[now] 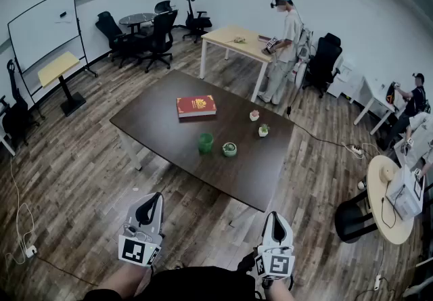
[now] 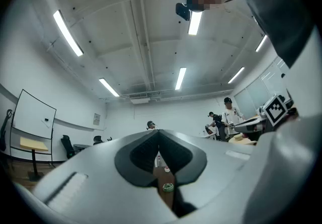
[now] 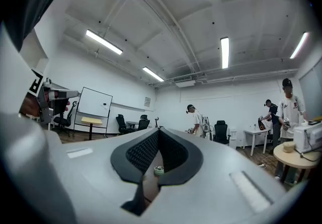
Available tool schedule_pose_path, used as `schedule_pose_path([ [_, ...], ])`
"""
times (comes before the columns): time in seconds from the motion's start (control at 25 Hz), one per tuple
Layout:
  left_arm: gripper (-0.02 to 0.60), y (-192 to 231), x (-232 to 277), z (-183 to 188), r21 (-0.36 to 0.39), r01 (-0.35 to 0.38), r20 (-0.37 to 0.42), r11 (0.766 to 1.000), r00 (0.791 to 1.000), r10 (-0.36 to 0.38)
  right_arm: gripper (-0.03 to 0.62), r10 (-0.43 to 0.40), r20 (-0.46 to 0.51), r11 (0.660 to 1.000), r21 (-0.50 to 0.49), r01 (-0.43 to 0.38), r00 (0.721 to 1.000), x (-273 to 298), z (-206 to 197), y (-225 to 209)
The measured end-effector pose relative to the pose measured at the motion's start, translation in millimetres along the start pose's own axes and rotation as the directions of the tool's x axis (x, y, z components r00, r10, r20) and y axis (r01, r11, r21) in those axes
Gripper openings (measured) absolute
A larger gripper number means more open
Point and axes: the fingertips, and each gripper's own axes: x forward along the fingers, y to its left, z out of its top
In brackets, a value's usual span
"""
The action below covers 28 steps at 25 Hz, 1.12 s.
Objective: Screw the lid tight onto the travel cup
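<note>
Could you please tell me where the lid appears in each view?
Head view: lid on the dark table, right of the green cup.
Left gripper view: small, low centre.
Right gripper view: small, just below centre.
Shared landmark: the whiteboard.

Small item, far right: too small to identify. Lid: surface detail unresolvable. Red book: print illegible. Left forearm cut by bottom edge.
</note>
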Motion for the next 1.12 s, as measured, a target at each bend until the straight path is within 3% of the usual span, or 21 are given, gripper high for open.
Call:
schedule_pose_path([
  [0.44, 0.000, -19, 4, -3, -0.005, 0.011, -0.013, 1.000, 1.000, -0.011, 0.009, 0.038, 0.015, 0.998, 0.044, -0.039, 0.999, -7, -1, -11],
  [0.6, 0.000, -30, 6, 1, -0.018, 0.027, 0.004, 0.999, 1.000, -0.027, 0.009, 0.025, 0.025, 1.000, 0.017, -0.025, 0.999, -10, 0, -19],
  [0.76, 0.000, -38, 12, -4, -0.058, 0.004, -0.020, 0.998, 1.000, -0.005, 0.009, 0.019, 0.053, 1.000, 0.018, -0.020, 0.998, -10, 3, -35],
  [1.12, 0.000, -72, 44, -16, -0.031, -0.011, -0.067, 0.999, 0.998, 0.009, 0.009, 0.081, 0.085, 0.995, 0.048, -0.085, 0.993, 12, -12, -72],
])
